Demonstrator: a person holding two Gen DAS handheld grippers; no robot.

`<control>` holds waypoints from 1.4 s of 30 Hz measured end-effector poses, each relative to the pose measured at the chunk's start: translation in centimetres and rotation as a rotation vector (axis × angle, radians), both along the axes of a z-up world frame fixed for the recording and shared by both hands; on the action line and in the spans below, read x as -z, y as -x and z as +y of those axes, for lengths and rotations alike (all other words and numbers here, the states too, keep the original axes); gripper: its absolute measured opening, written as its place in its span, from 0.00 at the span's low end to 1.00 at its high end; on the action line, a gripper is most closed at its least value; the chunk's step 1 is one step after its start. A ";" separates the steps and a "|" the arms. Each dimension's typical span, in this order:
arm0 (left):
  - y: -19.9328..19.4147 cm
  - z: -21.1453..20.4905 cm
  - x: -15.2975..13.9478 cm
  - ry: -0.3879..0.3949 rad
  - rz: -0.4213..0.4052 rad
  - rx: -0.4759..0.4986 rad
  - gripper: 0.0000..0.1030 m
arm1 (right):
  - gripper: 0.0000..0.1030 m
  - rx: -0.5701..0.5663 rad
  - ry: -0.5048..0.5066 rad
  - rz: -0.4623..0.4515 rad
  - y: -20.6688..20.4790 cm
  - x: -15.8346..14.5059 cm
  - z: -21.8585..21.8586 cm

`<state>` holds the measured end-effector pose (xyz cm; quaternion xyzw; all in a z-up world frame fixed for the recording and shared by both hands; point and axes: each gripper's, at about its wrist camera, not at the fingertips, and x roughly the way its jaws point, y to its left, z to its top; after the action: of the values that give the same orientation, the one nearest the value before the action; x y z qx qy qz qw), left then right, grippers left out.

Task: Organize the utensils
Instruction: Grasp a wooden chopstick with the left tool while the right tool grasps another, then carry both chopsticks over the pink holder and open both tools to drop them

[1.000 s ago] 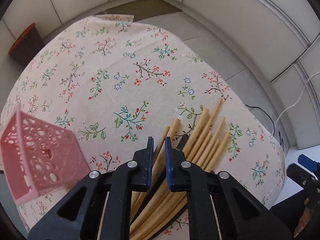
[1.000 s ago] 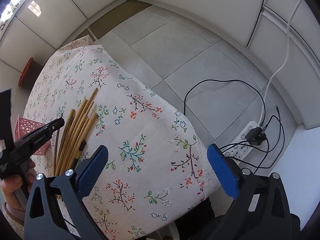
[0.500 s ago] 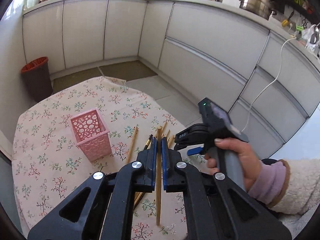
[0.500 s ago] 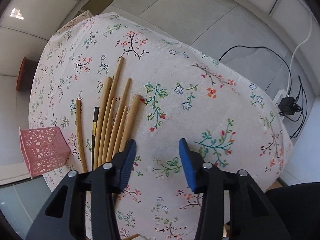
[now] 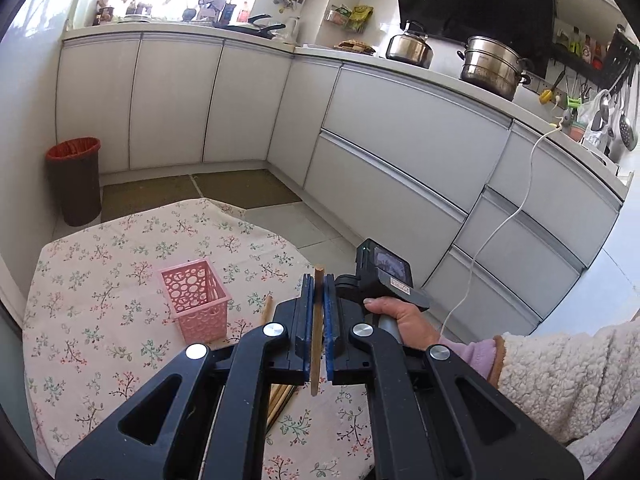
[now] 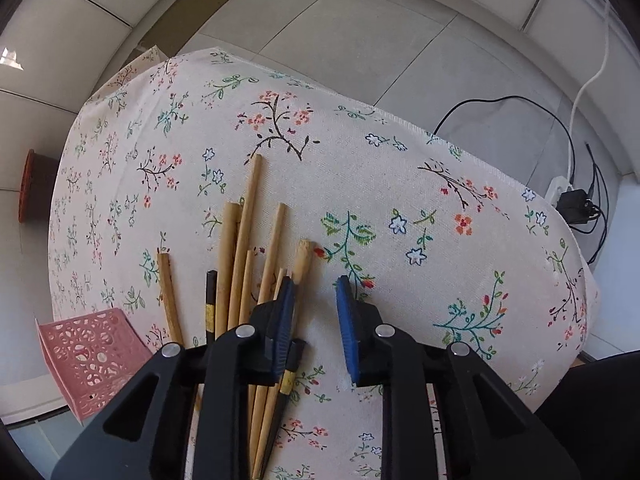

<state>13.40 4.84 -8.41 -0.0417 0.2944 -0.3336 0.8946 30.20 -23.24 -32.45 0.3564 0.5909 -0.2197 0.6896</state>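
Observation:
My left gripper (image 5: 318,280) is shut on one wooden chopstick (image 5: 317,336), held upright between its blue pads above the floral tablecloth (image 5: 100,300). An upright pink perforated basket (image 5: 196,304) stands to its left on the table. My right gripper (image 6: 314,300) points down at the pile of several wooden chopsticks (image 6: 240,248), and its jaws are closing. The rightmost chopstick (image 6: 303,258) lies at the inner edge of its left pad; only cloth shows between the pads. A dark chopstick (image 6: 211,300) lies in the pile. The basket (image 6: 92,356) sits at lower left.
A person's hand (image 5: 400,316) and fleece sleeve hold the right gripper's handle. A dark bin with a red rim (image 5: 74,180) stands by the white cabinets. The table's right edge drops to tiled floor, with a power strip and cables (image 6: 560,192).
The left gripper has closed on one chopstick, lifted it off the pile and tilted up toward the kitchen. The right gripper's jaws have narrowed and it has come in over the pile.

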 end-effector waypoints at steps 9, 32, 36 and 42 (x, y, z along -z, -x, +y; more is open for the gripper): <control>-0.3 0.1 0.1 -0.008 0.010 -0.032 0.04 | 0.09 0.014 0.072 -0.037 -1.1 0.3 0.9; 2.7 1.6 -5.4 0.053 -0.080 -0.188 0.04 | 0.07 -0.117 0.096 -0.634 13.9 -20.3 -0.1; 2.2 2.3 -6.6 0.071 -0.089 -0.242 0.04 | 0.07 -0.143 0.154 -0.738 14.8 -24.6 0.2; 0.3 3.3 -7.6 0.086 -0.083 -0.340 0.04 | 0.07 -0.173 0.172 -0.845 13.3 -29.7 1.5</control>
<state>13.06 8.12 -0.82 -0.1155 0.2315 -0.1914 0.9468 16.87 -21.76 -2.79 0.3055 0.2642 -0.0443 0.9137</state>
